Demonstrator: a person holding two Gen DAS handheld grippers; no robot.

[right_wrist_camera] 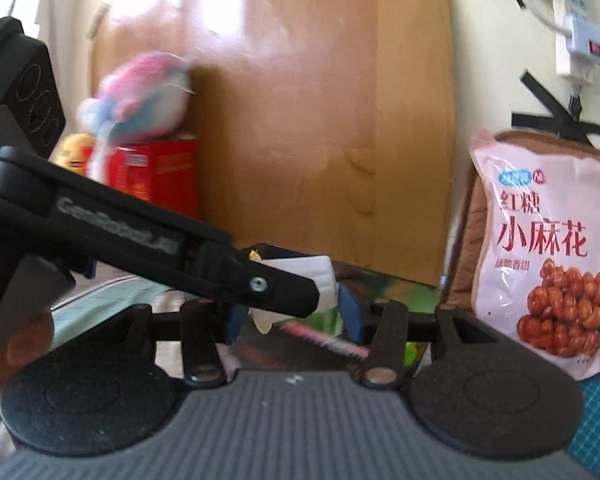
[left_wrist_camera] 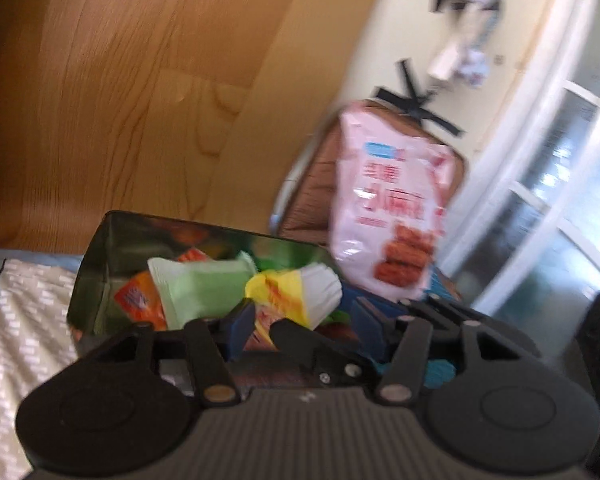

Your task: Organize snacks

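Note:
A shiny dark tin box (left_wrist_camera: 100, 264) stands on the bed and holds several snack packs: a pale green pack (left_wrist_camera: 204, 284), orange packs (left_wrist_camera: 140, 300) and a yellow-and-white pack (left_wrist_camera: 300, 288). My left gripper (left_wrist_camera: 300, 320) hovers at the box's near edge with its blue pads apart beside the yellow-and-white pack, touching or not I cannot tell. In the right wrist view my right gripper (right_wrist_camera: 296, 312) is open behind the left gripper's body (right_wrist_camera: 140, 240), with the white pack end (right_wrist_camera: 320, 280) and the box rim (right_wrist_camera: 400, 284) ahead. A pink snack bag (left_wrist_camera: 392, 208) leans upright to the right, also in the right wrist view (right_wrist_camera: 548, 256).
A wooden headboard (left_wrist_camera: 120, 80) rises behind the box. A brown toast-shaped cushion (left_wrist_camera: 312, 184) backs the pink bag. A red box (right_wrist_camera: 156, 172) with plush toys (right_wrist_camera: 140, 92) stands at the left. A power strip (right_wrist_camera: 576, 20) hangs on the wall. A patterned bedsheet (left_wrist_camera: 24, 320) lies at the left.

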